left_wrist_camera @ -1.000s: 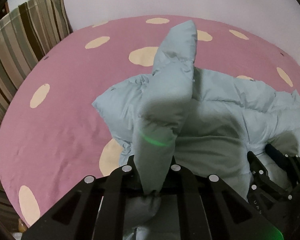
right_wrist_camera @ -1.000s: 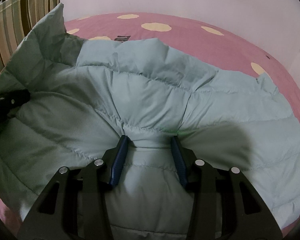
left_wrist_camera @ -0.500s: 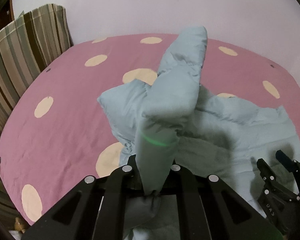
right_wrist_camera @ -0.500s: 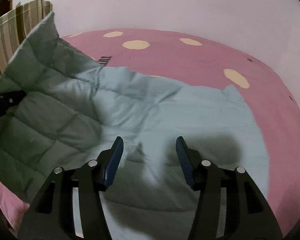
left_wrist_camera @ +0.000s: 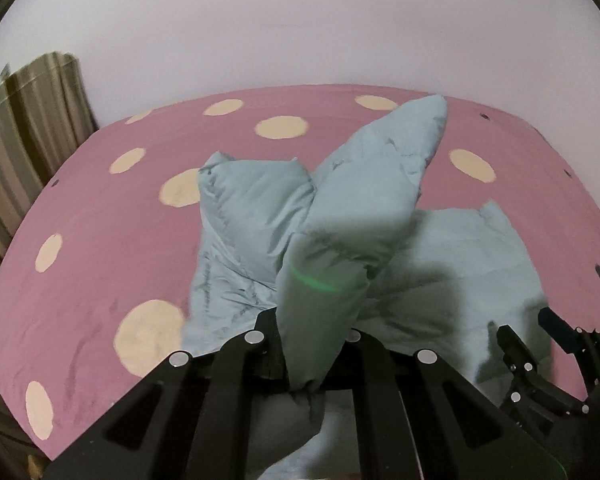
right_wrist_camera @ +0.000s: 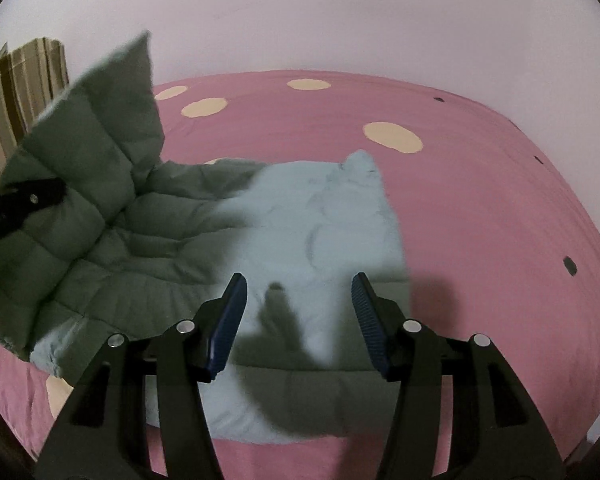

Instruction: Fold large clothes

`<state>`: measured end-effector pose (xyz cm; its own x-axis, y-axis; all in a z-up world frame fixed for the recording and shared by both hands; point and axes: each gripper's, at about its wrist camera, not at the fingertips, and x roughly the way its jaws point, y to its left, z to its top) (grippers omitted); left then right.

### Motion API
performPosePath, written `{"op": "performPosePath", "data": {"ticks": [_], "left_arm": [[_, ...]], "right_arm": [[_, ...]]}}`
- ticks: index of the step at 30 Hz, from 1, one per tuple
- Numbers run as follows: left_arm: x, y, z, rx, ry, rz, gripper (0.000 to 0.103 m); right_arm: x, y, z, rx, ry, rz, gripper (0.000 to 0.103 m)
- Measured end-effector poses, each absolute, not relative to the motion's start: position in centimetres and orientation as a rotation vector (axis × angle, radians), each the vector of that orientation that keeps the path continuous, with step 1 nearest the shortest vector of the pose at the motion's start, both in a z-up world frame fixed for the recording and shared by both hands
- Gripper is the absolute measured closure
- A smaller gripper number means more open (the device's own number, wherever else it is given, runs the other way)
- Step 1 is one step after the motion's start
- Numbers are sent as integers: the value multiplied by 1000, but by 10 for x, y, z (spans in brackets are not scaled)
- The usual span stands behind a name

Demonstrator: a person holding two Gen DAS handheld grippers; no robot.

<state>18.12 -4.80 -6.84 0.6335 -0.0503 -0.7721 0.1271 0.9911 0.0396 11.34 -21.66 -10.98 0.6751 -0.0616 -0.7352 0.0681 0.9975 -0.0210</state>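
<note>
A pale blue puffer jacket (left_wrist_camera: 260,208) lies on the pink bed (left_wrist_camera: 112,216). My left gripper (left_wrist_camera: 311,324) is shut on a thick fold of it. That fold is lifted, and it rises forward to a point. In the right wrist view the left gripper (right_wrist_camera: 24,200) holds the raised, shaded part of the jacket (right_wrist_camera: 320,216) at the far left. My right gripper (right_wrist_camera: 298,280) hovers open above the flat part of the jacket, with nothing between its blue pads (right_wrist_camera: 228,320). The right gripper (left_wrist_camera: 540,332) also shows low on the right in the left wrist view.
The pink bed sheet (right_wrist_camera: 480,200) has cream dots and stretches back to a plain pale wall. A striped cushion (left_wrist_camera: 28,120) stands at the bed's left edge, and in the right wrist view the striped cushion (right_wrist_camera: 16,92) sits at the upper left.
The right gripper let go of the jacket fold, opened and drew back upward. That part of the jacket now lies flat. The left gripper pulled back and up, still holding its fold.
</note>
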Motion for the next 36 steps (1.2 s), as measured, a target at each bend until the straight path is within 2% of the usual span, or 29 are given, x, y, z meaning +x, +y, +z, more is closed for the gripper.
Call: {"op": "performPosePath", "data": {"ticks": [19,27,36], "left_arm": [[176,-181,-126,248,941,-201,96],[168,-198,-140,291,917,-189,95],[142,-197,-109,219,892,-234,82]], "right_arm": [[103,-305,-137,108,878,-167,48],[100,-323,-149,115,910,-186,48],[92,-332,-144,108,902,-217,48]]}}
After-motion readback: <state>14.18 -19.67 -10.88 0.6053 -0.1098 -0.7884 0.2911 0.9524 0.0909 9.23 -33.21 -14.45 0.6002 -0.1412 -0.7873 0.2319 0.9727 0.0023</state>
